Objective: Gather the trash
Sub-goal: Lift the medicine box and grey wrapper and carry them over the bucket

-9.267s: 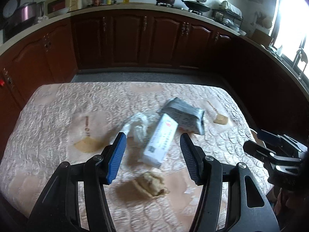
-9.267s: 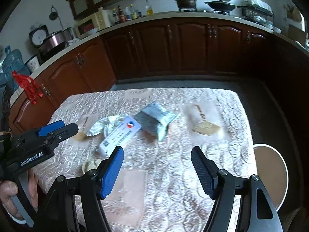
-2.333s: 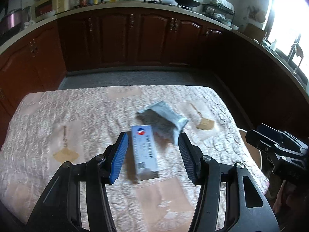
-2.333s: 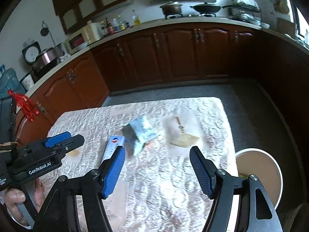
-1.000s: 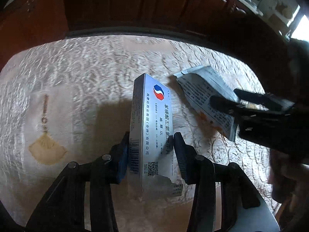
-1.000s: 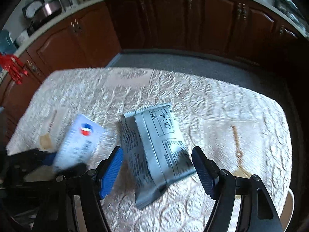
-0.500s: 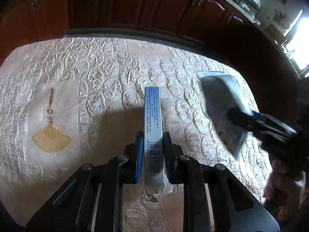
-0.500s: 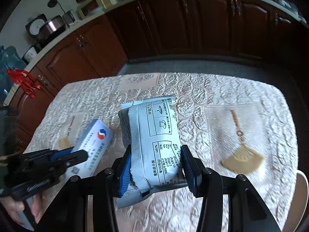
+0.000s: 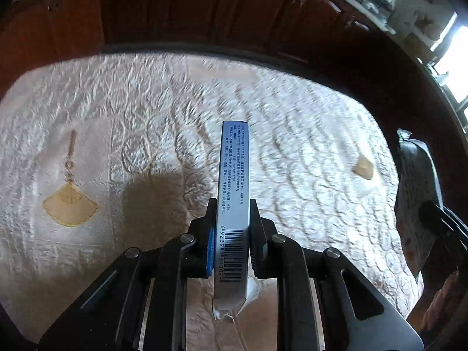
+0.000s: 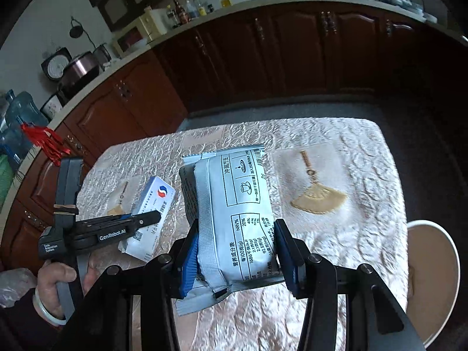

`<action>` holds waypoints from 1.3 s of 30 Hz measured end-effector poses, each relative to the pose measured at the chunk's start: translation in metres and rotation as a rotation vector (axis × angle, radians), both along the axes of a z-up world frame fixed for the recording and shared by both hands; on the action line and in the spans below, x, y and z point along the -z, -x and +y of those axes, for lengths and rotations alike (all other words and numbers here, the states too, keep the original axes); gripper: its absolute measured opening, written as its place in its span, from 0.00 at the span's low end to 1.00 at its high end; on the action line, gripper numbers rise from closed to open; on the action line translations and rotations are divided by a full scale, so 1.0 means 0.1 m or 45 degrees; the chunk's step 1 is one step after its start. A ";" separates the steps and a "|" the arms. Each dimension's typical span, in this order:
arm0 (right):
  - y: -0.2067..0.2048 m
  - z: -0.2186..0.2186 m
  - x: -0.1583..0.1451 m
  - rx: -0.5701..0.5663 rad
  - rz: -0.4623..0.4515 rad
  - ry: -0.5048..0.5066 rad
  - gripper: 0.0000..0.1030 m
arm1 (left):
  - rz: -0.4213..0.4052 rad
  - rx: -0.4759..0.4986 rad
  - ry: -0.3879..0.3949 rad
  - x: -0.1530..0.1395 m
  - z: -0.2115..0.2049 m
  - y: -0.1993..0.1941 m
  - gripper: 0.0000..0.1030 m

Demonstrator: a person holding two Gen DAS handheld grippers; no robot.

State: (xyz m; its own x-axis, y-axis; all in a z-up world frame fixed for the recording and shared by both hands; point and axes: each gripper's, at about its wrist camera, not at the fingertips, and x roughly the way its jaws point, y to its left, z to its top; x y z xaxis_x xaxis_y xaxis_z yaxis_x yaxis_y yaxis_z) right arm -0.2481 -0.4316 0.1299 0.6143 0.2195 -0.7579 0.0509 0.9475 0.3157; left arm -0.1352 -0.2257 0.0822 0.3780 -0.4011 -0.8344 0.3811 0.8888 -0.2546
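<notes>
**Both pieces of trash lifted; the bin stood off the table's right edge**

Above the table, each gripper had a piece of trash clamped and clear of the cloth. The left gripper was clenched on the narrow sides of a slim blue-and-white box, whose long axis ran straight out ahead along the fingers, its torn flap hanging back toward the camera. The right gripper pinched a silver-grey snack packet across its width; the packet also stood lengthwise along the fingers, its sealed end pointing toward the far edge of the table.

Just past the table's right edge, low and near the right gripper, sat a round white-rimmed bin, its mouth open upward. The right hand was plainly the nearer one; in its view the left gripper sat by the table's left edge, well apart from the bin. Judging by that, the packet looked set to swing right first, while the box needed a carry across the whole table.
</notes>
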 end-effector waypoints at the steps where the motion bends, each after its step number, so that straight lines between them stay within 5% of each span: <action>1: 0.05 -0.01 -0.03 0.007 -0.011 0.000 0.45 | -0.017 0.012 0.005 -0.06 -0.01 0.05 0.15; 20: 0.87 -0.45 -0.50 0.200 -0.132 0.070 0.45 | -0.259 0.282 0.084 -0.89 -0.93 0.94 0.15; 39: 1.62 -1.32 -0.44 0.523 -0.081 0.094 0.45 | -0.259 0.590 0.081 -0.81 -2.16 1.48 0.15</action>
